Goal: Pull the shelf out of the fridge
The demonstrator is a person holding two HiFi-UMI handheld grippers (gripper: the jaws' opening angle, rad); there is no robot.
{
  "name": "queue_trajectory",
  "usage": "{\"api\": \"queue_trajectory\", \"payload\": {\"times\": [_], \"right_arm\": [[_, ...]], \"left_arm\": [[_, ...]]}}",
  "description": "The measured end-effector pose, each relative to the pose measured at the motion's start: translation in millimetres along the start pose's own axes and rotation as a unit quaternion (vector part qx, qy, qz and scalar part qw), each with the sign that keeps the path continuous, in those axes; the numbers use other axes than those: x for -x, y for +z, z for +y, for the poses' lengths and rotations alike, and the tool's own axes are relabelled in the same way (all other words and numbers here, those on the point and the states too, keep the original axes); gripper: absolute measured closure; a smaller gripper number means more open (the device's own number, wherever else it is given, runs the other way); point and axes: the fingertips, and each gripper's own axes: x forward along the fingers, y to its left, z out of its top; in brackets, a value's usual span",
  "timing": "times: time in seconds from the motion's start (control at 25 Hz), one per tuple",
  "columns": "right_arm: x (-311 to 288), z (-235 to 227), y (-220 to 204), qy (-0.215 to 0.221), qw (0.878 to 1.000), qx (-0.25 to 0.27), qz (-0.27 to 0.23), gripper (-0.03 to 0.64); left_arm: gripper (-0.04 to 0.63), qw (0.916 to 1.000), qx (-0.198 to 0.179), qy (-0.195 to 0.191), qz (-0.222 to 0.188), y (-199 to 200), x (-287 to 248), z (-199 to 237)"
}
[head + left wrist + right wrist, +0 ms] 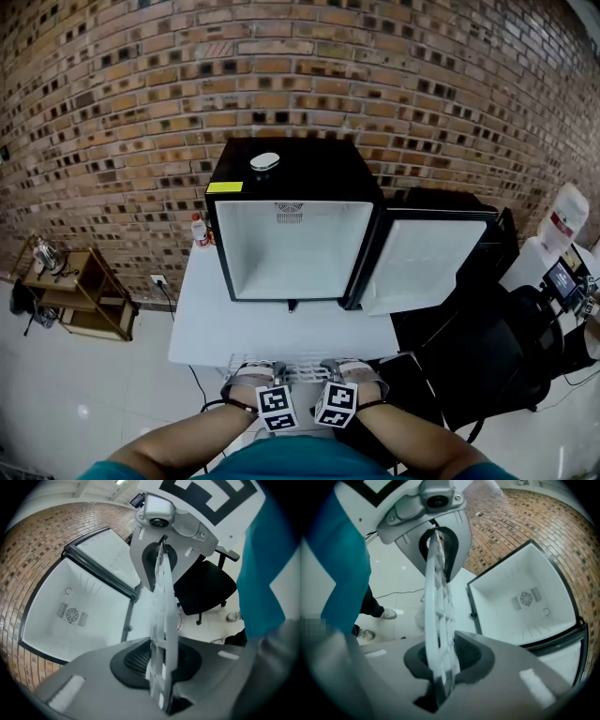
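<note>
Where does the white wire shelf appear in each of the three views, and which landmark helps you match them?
Head view: the shelf is at bottom centre, at the near edge of the table.
Left gripper view: edge-on, a white strip running down the middle.
Right gripper view: edge-on, just left of centre, running top to bottom.
Shared landmark: the open fridge, on the left in the left gripper view and on the right in the right gripper view.
</note>
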Motion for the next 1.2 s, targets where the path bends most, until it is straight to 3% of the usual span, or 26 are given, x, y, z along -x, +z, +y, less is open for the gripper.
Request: {"api": "queue_trajectory", "payload": {"times": [0.32, 0.64, 0.92, 1.2], "right_arm": [[57, 81, -52, 0.058, 0.998, 0.021, -0.022, 0.574], [96, 137, -43, 0.088, 0.995, 0.03, -0.046, 0.574], [120, 186, -4, 0.106, 0.992, 0.041, -0.05, 0.578], [136, 234, 70, 0.1, 0.994, 0.033, -0.035, 0.579]], "left_arm": [[0.552, 0.9985, 0.039, -0.034, 0.02, 60, 31, -99], [0.552, 0.9956, 0.057, -0.061, 0.042, 61, 75, -155], [0.554, 0.9935, 0.062, -0.086, 0.042, 31, 114, -200], [0.554, 0.9946, 0.046, -0.088, 0.028, -36, 164, -230]]}}
